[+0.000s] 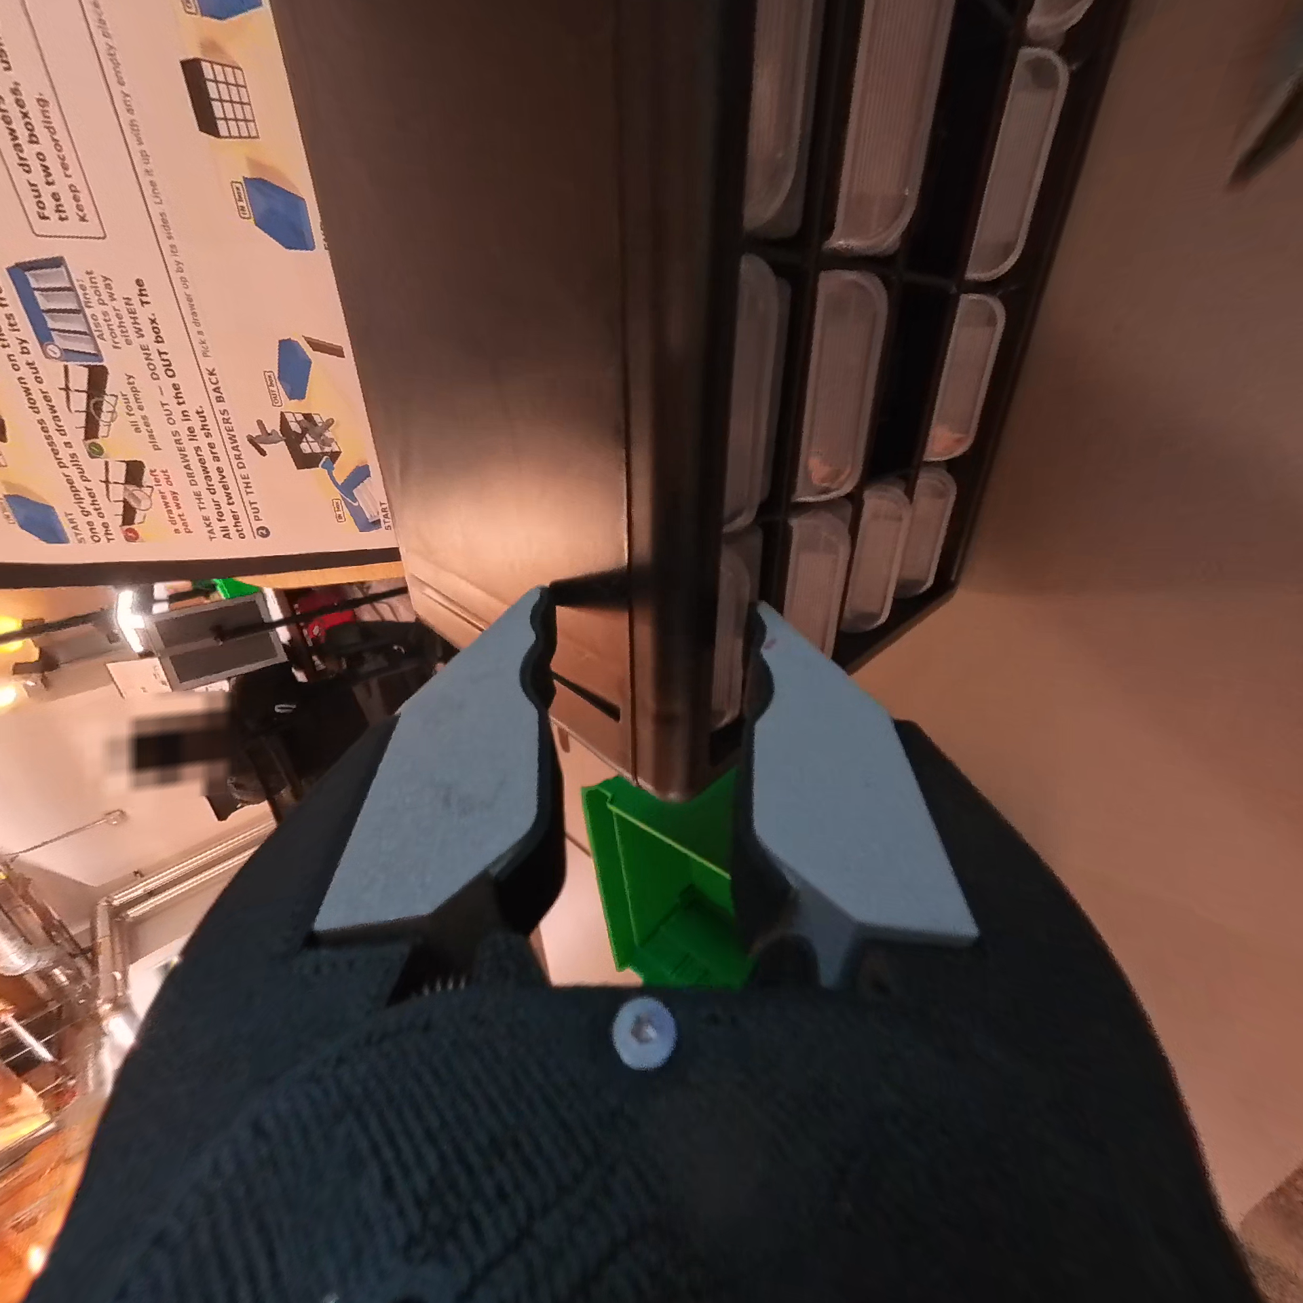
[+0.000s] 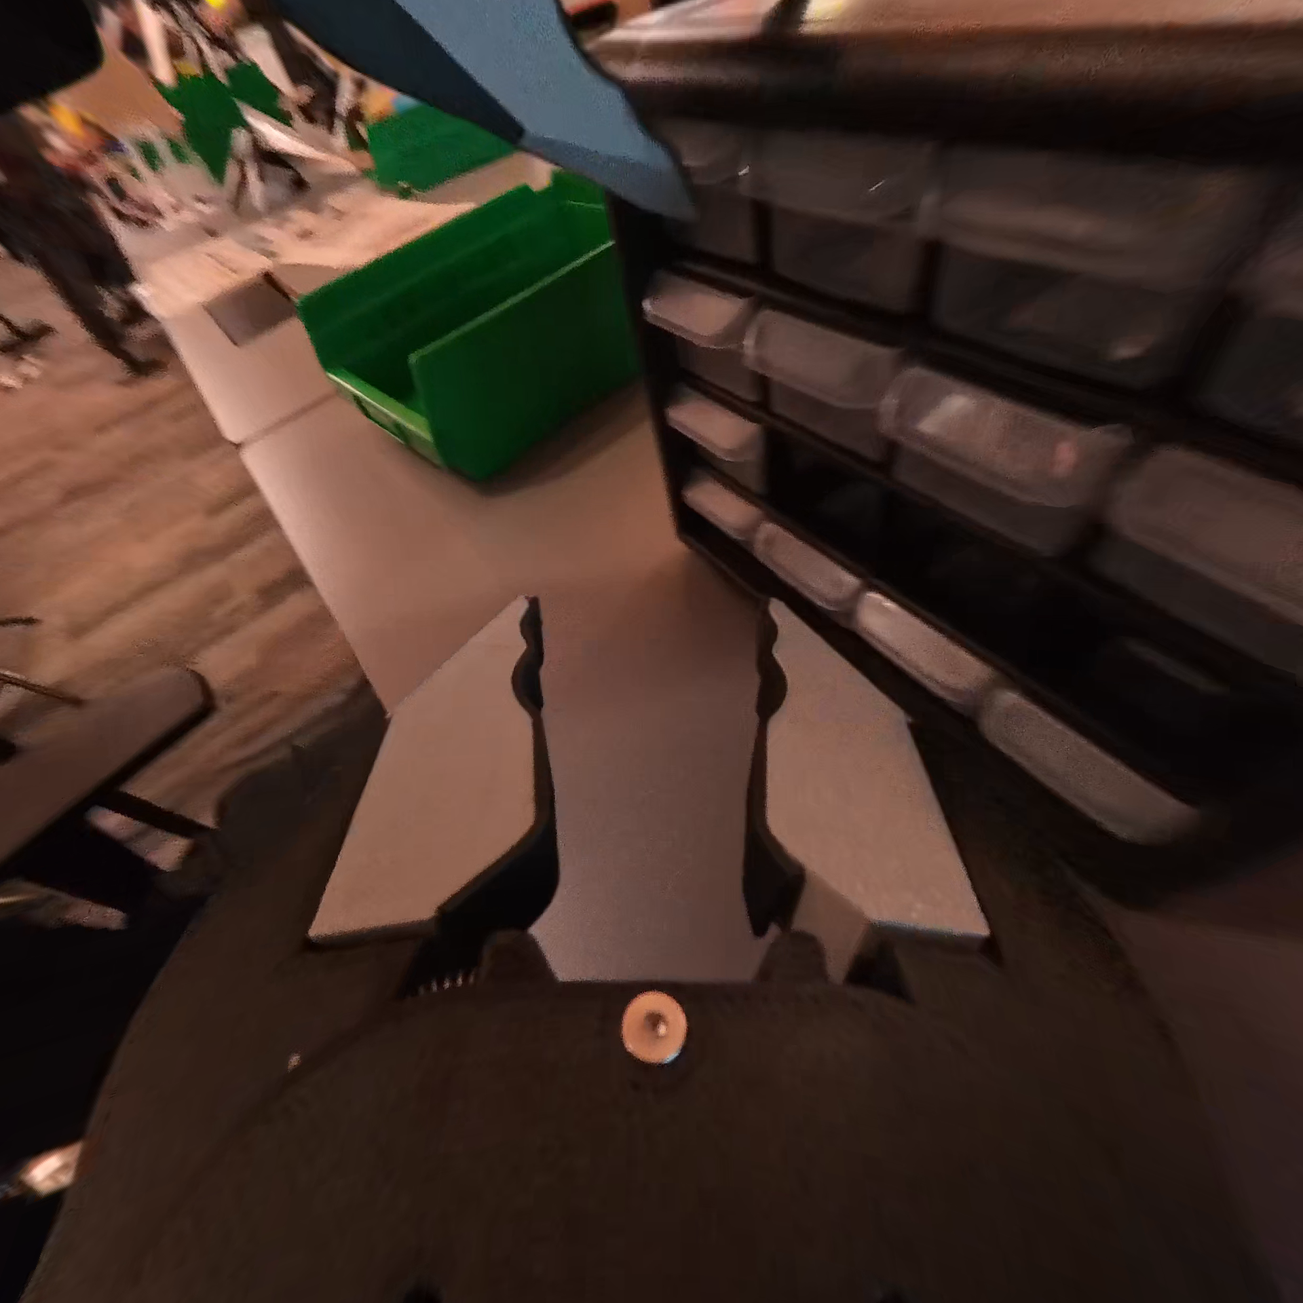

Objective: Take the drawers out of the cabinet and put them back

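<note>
The black cabinet (image 1: 493, 282) has rows of translucent drawers (image 1: 853, 381) in its front. My left gripper (image 1: 652, 634) is open, and its fingers straddle the cabinet's top front edge at one corner. In the blurred right wrist view the cabinet (image 2: 987, 70) fills the right side, with drawers (image 2: 987, 437) in place and a dark empty slot (image 2: 832, 508) among them. One grey-blue finger of the left gripper (image 2: 585, 120) rests on the cabinet's top corner. My right gripper (image 2: 649, 634) is open and empty, low over the table in front of the cabinet's lower left.
A green bin (image 2: 493, 352) stands on the white table (image 2: 423, 493) just left of the cabinet; it also shows between the left fingers (image 1: 670, 881). A printed instruction sheet (image 1: 141, 282) lies beside the cabinet. Beyond the table edge are floor and room clutter.
</note>
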Available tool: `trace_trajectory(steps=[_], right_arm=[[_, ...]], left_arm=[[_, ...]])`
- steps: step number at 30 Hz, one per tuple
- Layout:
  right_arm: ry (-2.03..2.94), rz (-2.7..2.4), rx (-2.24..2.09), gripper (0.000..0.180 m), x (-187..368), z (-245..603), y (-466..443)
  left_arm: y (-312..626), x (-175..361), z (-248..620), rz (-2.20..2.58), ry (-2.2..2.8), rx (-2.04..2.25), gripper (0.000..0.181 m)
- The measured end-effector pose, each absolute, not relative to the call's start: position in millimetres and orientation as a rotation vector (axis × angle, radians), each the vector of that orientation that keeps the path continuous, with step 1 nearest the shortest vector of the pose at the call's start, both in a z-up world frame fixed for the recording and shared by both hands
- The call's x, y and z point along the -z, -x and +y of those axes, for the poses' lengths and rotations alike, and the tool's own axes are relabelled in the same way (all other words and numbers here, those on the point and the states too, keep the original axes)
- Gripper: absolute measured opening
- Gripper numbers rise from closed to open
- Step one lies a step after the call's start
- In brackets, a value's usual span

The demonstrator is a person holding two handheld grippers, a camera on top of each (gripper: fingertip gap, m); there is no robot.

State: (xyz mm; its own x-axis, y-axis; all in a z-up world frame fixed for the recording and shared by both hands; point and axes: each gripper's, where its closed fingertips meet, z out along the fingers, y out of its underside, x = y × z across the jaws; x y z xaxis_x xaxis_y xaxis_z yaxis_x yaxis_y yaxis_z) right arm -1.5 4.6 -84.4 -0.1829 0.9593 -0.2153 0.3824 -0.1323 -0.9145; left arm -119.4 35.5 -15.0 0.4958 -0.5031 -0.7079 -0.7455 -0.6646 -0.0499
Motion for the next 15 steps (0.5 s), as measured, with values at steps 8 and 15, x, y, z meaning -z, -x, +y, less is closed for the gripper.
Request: trace_trajectory(steps=[8,15], right_arm=[[1.701,-1.334,-1.47,0.056,111,0,95],[1.819,-1.075,-1.632,0.018,111,19,109]], left_arm=[[119,15,36,1.029,2.364,-0.917,0.052],[121,15,37,1.011,2.342,-0.901,0.052]])
